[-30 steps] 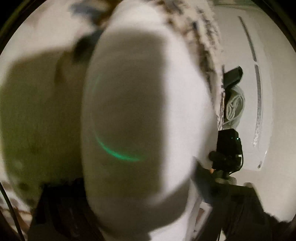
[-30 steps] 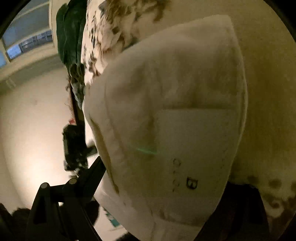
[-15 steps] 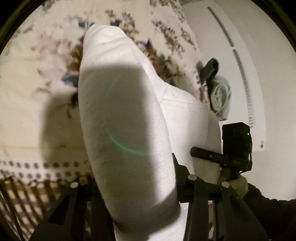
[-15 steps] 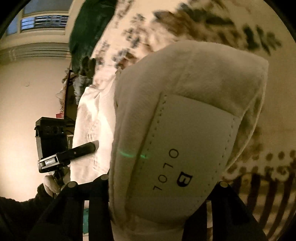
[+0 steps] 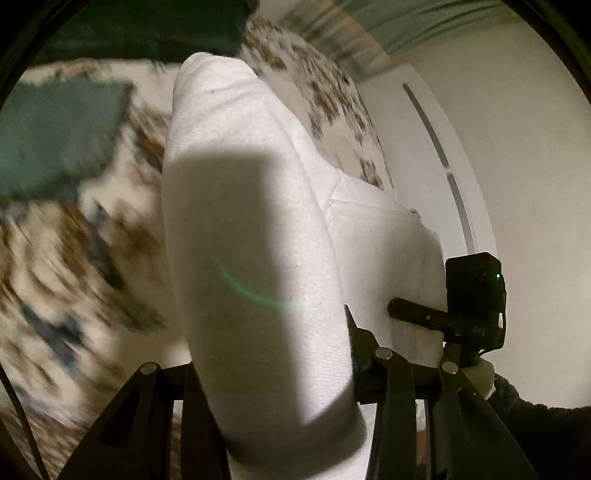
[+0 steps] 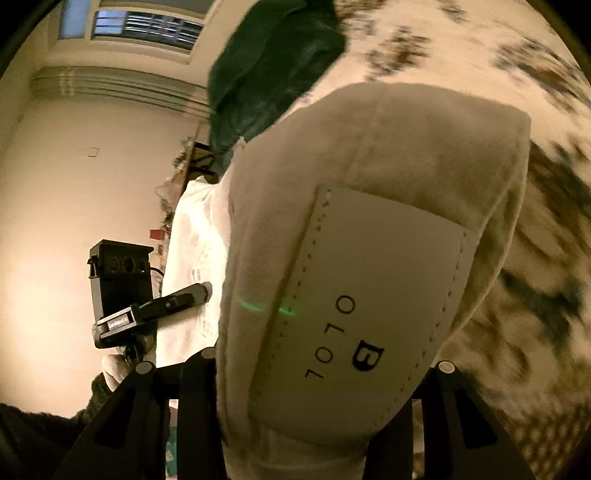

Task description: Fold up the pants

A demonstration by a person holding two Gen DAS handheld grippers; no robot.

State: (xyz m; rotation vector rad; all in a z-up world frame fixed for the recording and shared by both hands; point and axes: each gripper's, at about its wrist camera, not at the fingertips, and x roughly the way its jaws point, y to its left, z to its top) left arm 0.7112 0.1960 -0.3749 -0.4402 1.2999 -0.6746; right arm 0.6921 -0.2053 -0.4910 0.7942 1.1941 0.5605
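Observation:
White pants (image 5: pixel 258 258) fill the left wrist view, bulging between my left gripper's (image 5: pixel 273 406) fingers, which are shut on the fabric. In the right wrist view the pants' waistband (image 6: pixel 369 240) with a white leather brand patch (image 6: pixel 369 295) bulges between my right gripper's (image 6: pixel 295 406) fingers, shut on it. Both hold the pants lifted above a floral bedspread (image 5: pixel 74 258). Each view shows the other gripper beside the cloth: the right one (image 5: pixel 472 306), the left one (image 6: pixel 125 295). The fingertips are hidden by fabric.
A dark green cloth (image 6: pixel 273 66) lies on the bedspread (image 6: pixel 535 221) further off. A teal cushion (image 5: pixel 55 140) lies at the left. A pale wall (image 5: pixel 517 147) and a window (image 6: pixel 147 29) stand beyond the bed.
Both grippers have lifted and tilted with the pants. The bedspread has dropped away, and the green cloth, cushion and window have come into view.

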